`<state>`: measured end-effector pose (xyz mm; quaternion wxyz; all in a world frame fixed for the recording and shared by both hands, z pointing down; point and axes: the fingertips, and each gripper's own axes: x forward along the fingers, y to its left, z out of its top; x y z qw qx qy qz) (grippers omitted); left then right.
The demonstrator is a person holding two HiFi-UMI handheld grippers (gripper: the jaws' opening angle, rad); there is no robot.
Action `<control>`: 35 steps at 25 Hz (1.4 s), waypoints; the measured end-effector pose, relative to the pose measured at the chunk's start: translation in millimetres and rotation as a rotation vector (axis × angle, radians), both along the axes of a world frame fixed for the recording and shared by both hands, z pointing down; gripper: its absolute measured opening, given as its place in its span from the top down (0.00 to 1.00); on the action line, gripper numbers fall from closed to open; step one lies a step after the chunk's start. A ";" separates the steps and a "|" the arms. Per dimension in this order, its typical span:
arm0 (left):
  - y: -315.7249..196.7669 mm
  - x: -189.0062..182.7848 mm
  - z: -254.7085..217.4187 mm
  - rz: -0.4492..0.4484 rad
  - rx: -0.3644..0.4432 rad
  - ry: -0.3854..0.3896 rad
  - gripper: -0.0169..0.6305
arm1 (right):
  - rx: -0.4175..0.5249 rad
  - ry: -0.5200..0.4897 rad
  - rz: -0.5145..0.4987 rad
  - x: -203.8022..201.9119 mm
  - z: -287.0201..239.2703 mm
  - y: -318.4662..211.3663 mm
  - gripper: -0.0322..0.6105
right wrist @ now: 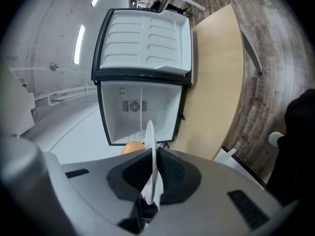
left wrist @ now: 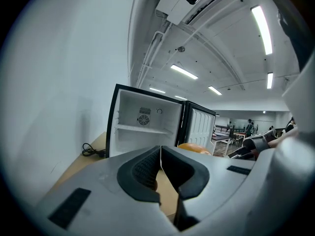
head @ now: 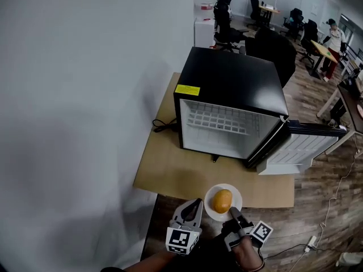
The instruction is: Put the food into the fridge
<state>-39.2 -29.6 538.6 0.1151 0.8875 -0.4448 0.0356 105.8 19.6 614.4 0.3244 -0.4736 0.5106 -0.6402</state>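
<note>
A white plate [head: 212, 208] carrying a round orange-yellow piece of food [head: 222, 200] hovers over the front edge of the wooden table [head: 170, 171]. My right gripper [head: 232, 212] is shut on the plate's near rim; in the right gripper view the plate [right wrist: 150, 151] stands edge-on between the pads, with the food [right wrist: 132, 148] behind it. My left gripper [head: 194, 204] is just left of the plate, shut and empty, its jaws [left wrist: 160, 154] touching. The black mini fridge [head: 232, 103] stands on the table with its door [head: 303, 146] swung open to the right and its white interior [right wrist: 140, 109] bare.
A black cable [head: 163, 124] lies on the table by the fridge's left side. A white wall runs along the left. Office chairs [head: 227, 24] and desks stand behind the fridge, and a person [head: 334, 41] is far back on the right.
</note>
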 end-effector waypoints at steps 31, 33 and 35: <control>-155.3 11.9 -5.7 -0.067 -0.018 0.036 0.95 | 0.051 0.023 0.020 19.0 -40.6 -210.1 0.83; -165.5 17.5 -6.5 -0.063 -0.022 0.037 0.95 | 0.056 0.021 0.022 22.0 -43.7 -222.3 0.83; -175.9 23.2 -7.0 -0.058 -0.020 0.034 0.95 | 0.059 0.021 0.026 25.6 -45.5 -233.9 0.83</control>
